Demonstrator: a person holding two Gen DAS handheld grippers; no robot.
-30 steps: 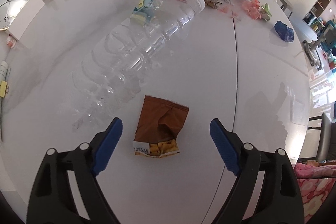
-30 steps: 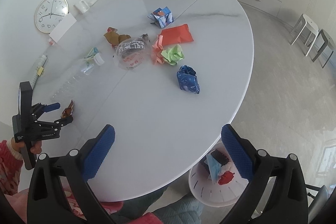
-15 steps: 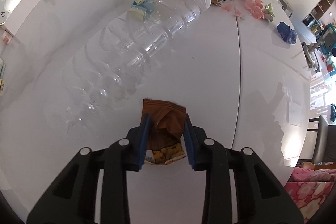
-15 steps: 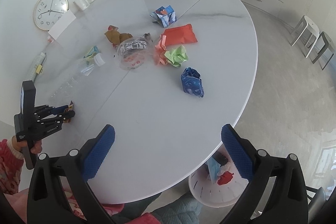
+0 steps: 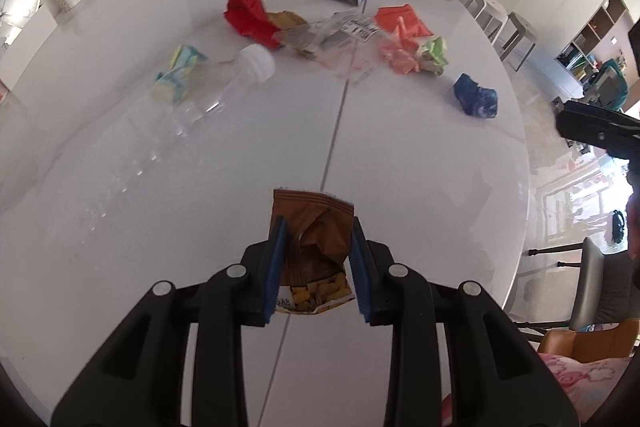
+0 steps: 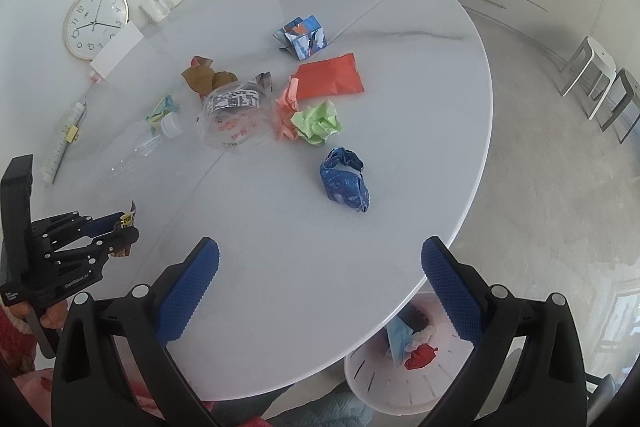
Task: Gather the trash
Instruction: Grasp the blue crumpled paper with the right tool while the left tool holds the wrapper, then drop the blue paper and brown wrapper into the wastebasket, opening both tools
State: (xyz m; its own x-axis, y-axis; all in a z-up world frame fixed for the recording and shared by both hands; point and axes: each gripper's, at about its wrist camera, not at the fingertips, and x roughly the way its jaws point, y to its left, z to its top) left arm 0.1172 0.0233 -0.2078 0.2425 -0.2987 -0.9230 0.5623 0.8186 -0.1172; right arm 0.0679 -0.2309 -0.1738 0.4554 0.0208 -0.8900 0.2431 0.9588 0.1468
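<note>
My left gripper (image 5: pixel 316 247) is shut on a brown snack wrapper (image 5: pixel 314 239), held a little above the round white table (image 5: pixel 400 167). From the right wrist view the same gripper (image 6: pixel 124 227) shows at the left edge, the wrapper (image 6: pixel 128 217) sticking out of its tips. My right gripper (image 6: pixel 320 275) stands open over the near table edge with nothing between its fingers. A clear plastic bottle (image 5: pixel 208 95) lies on its side at the left. A crumpled blue wrapper (image 6: pixel 344 181) sits mid-table.
Several pieces of trash lie across the far table: a red bag (image 5: pixel 248 15), an orange packet (image 6: pixel 330 79), a green paper ball (image 6: pixel 318 123), a clear tub (image 6: pixel 234 115), folded blue paper (image 6: pixel 302 37). A white bin (image 6: pixel 400 371) with trash stands below the near edge. A clock (image 6: pixel 94 23) leans at the back.
The left jaws closed on the brown wrapper, then lifted it and carried it right, away from the bottle. The right gripper drifted slightly and stayed open.
</note>
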